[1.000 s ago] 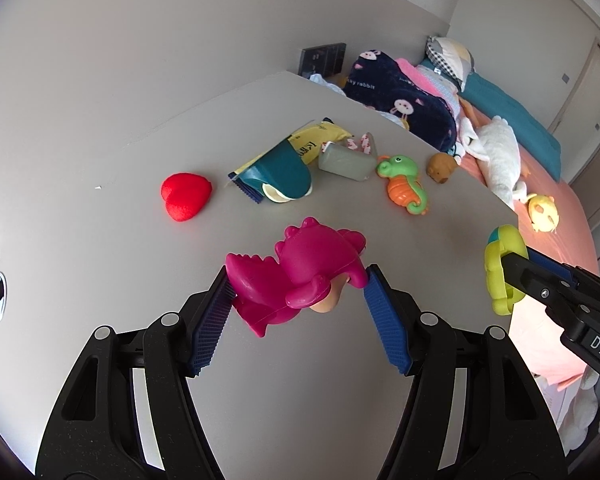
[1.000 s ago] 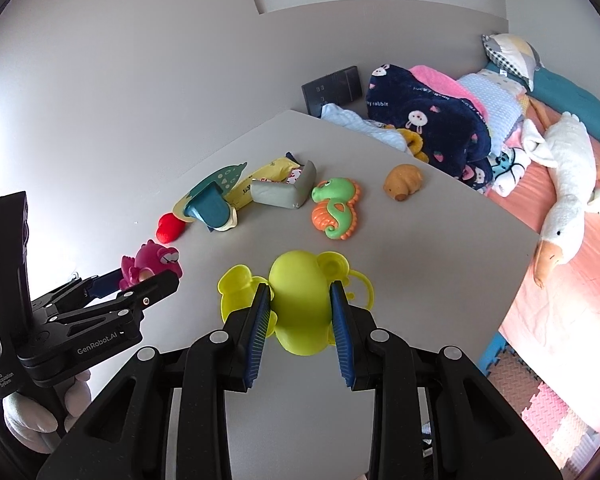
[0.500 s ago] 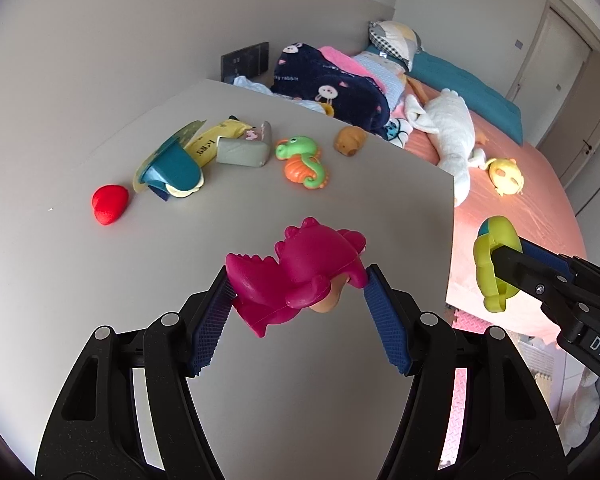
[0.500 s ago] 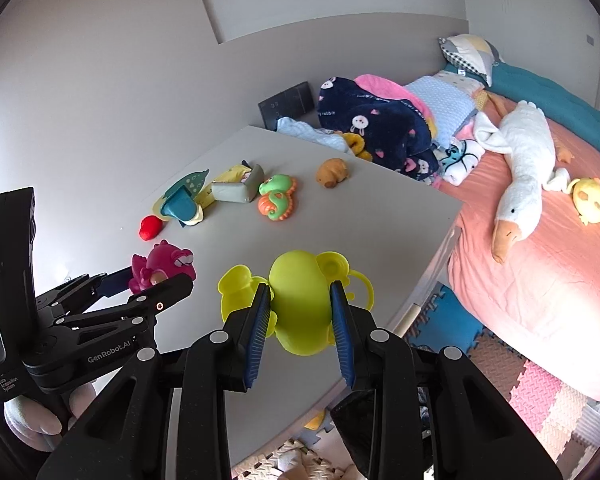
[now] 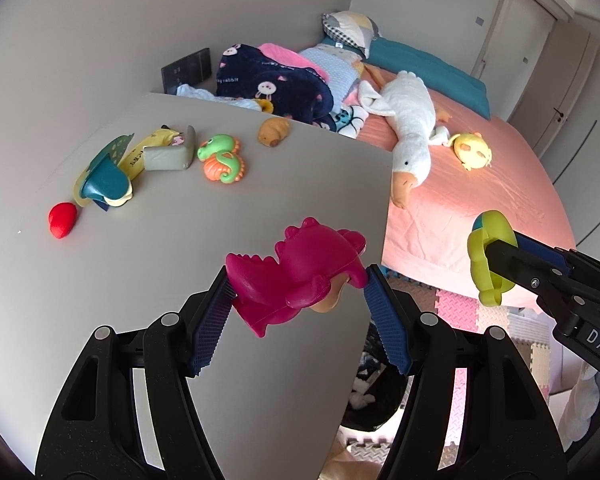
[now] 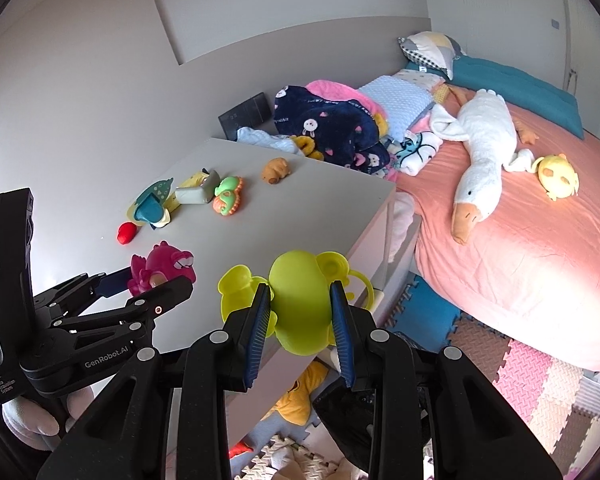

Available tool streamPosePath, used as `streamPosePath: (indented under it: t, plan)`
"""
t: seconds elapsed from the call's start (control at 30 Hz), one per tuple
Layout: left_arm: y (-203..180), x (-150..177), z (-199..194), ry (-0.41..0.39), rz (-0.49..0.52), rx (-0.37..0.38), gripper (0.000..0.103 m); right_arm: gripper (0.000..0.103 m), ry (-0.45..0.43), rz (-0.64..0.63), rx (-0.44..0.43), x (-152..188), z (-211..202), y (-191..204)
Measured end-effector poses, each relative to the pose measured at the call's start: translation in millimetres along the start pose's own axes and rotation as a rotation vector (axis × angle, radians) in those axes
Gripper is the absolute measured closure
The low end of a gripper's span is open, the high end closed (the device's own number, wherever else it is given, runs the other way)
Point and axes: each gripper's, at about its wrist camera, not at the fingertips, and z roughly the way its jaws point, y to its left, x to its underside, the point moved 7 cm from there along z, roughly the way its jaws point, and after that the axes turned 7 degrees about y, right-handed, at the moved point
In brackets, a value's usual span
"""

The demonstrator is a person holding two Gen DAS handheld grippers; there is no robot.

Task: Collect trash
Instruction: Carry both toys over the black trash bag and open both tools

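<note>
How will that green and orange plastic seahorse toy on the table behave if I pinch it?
The green and orange plastic seahorse toy lies flat, so probably won't roll. It looks hollow, likely light. Its glossy, curved surface may slip.

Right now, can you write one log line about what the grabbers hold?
left gripper: shut on pink dinosaur toy | right gripper: shut on yellow-green toy

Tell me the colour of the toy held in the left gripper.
Magenta pink: the dinosaur toy, clearest in the left wrist view.
</note>
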Motion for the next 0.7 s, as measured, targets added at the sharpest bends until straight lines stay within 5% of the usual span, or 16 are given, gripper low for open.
streamPosePath:
  t: [0.7]
  plan:
    - [-106.7,7.1,22.1,0.053,0.231,0.109,0.039,0.071,-0.005,0.165,0.116,37.3,-36.2,-90.1]
